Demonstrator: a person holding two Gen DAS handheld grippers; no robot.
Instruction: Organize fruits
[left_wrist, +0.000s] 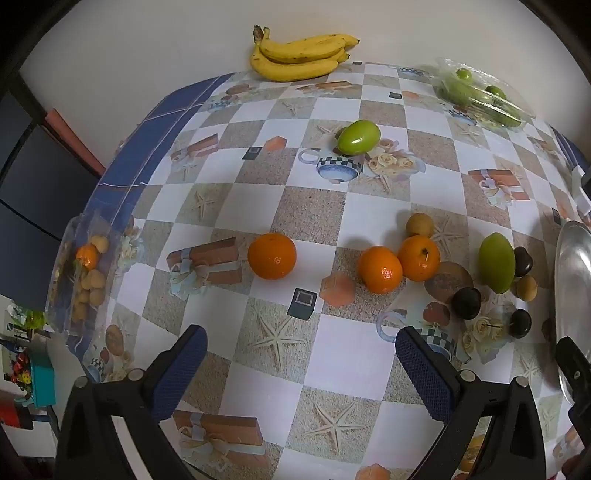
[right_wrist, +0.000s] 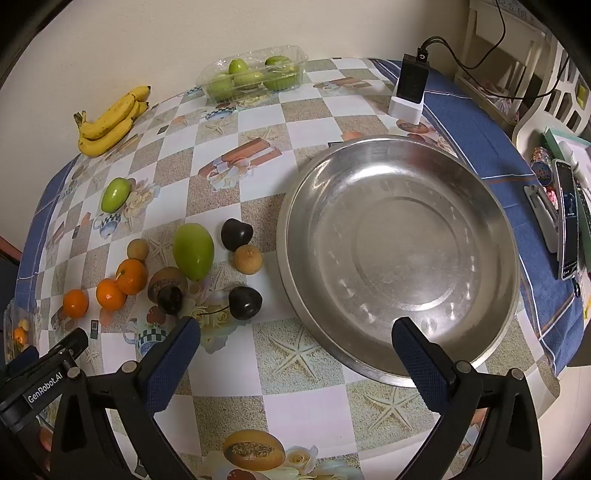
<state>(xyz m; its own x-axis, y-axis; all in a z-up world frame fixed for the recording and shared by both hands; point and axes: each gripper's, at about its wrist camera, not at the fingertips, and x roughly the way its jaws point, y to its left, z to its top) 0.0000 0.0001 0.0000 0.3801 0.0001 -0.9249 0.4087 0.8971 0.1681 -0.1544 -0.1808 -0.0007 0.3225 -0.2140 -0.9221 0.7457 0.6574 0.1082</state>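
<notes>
Right now my left gripper (left_wrist: 301, 354) hovers above the counter (left_wrist: 332, 354) with its fingers (left_wrist: 181, 369) spread wide and nothing between them. Ahead of it lies a lone orange (left_wrist: 272, 255), and to its right a pair of oranges (left_wrist: 399, 264) touching each other, with a small brown fruit (left_wrist: 419, 225) just behind them. Further right a green mango (left_wrist: 496, 263) stands among dark plums (left_wrist: 467, 302) and another brown fruit (left_wrist: 526, 288). A second green mango (left_wrist: 359, 137) lies alone mid-counter, and a bunch of bananas (left_wrist: 301, 55) rests at the far edge against the wall. A clear tray of green fruit (left_wrist: 480, 94) sits at the far right, and a clear bag of small fruit (left_wrist: 86, 273) lies at the left edge.

My right gripper (right_wrist: 295, 345) is also spread wide and empty, its fingers (right_wrist: 421, 362) hanging over the near rim of a large metal bowl (right_wrist: 399, 236) with nothing in it. The fruit cluster lies just left of the bowl: the green mango (right_wrist: 193, 251), plums (right_wrist: 245, 302), and oranges (right_wrist: 110, 286). A black charger on a white base (right_wrist: 408, 88) stands behind the bowl, and a phone (right_wrist: 568, 221) lies off to the right.
</notes>
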